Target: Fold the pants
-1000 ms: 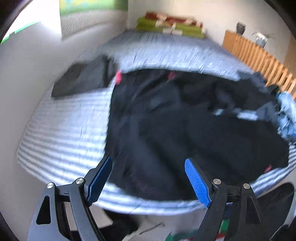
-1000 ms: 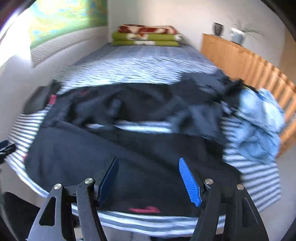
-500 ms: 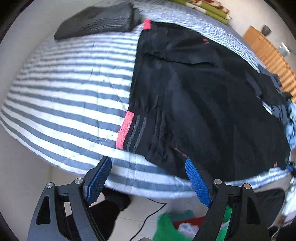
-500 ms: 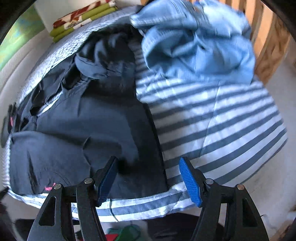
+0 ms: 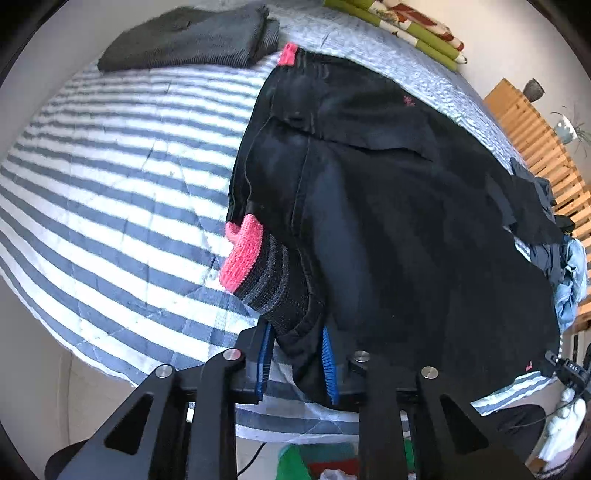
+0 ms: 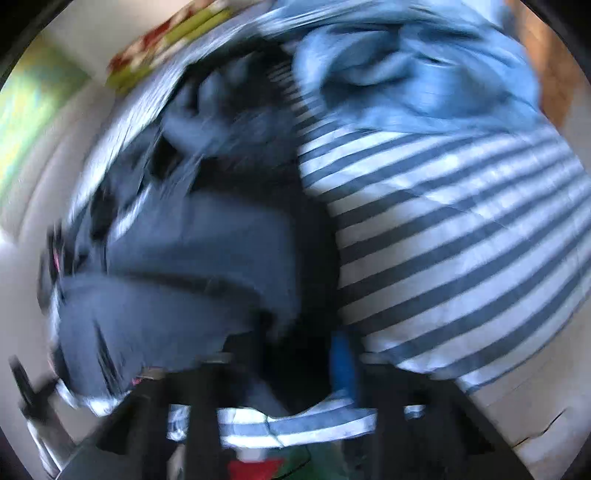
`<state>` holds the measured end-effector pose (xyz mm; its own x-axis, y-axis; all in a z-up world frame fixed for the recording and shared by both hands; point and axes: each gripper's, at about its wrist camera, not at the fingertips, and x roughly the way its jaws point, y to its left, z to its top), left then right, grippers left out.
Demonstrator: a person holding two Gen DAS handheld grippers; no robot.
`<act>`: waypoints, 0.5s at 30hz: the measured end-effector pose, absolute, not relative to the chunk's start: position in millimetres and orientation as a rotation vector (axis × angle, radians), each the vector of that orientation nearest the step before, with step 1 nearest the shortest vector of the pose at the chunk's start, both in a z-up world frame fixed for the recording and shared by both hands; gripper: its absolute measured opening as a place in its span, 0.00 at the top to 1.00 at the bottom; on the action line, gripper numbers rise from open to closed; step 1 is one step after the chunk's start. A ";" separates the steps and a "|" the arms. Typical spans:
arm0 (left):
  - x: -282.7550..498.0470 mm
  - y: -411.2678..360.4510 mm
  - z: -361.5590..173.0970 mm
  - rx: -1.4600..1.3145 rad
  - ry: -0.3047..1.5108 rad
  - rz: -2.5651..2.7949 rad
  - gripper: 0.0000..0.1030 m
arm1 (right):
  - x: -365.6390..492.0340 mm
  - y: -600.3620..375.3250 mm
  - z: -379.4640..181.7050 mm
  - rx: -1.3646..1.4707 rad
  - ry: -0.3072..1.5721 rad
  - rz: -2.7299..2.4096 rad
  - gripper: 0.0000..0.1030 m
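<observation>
Black pants (image 5: 388,221) with a pink-edged knitted waistband (image 5: 242,254) lie spread across the striped bed cover (image 5: 110,177). My left gripper (image 5: 295,350) is shut on the near waistband corner, and the cloth bunches up between its blue pads (image 5: 328,363). The right wrist view is blurred by motion. In it the other end of the pants (image 6: 192,258) rises in a fold off the bed. My right gripper (image 6: 295,365) has narrowed around the dark hem, with one blue pad (image 6: 343,365) showing beside the fabric.
A folded dark grey garment (image 5: 192,37) lies at the far left of the bed. Light blue clothing (image 6: 406,66) is heaped at the right end, beside a wooden slatted rail (image 5: 535,133). Folded green and red blankets (image 5: 406,26) sit at the far end. Green and red items (image 5: 295,458) lie on the floor below.
Both grippers moved down to the near edge of the pants and went from open to shut on the fabric. The right end of the pants is now lifting.
</observation>
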<state>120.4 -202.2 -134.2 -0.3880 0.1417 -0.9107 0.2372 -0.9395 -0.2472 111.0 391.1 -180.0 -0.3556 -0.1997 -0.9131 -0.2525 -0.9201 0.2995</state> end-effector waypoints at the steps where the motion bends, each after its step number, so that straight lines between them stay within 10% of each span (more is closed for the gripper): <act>1: 122.0 -202.5 -129.7 1.685 0.542 -2.525 0.78 | 111.1 383.8 -175.1 -1.762 0.561 2.500 0.96; 15: 28.4 -231.0 -25.5 1.465 0.660 -2.679 0.80 | 10.7 388.0 -51.2 -1.475 1.061 2.695 0.97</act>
<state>28.4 -231.0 -25.5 -0.5600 0.1829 -0.8080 0.2133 -0.9106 -0.3540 10.7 388.0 -51.2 -0.5836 -0.3852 -0.7149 -0.2056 -0.7816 0.5890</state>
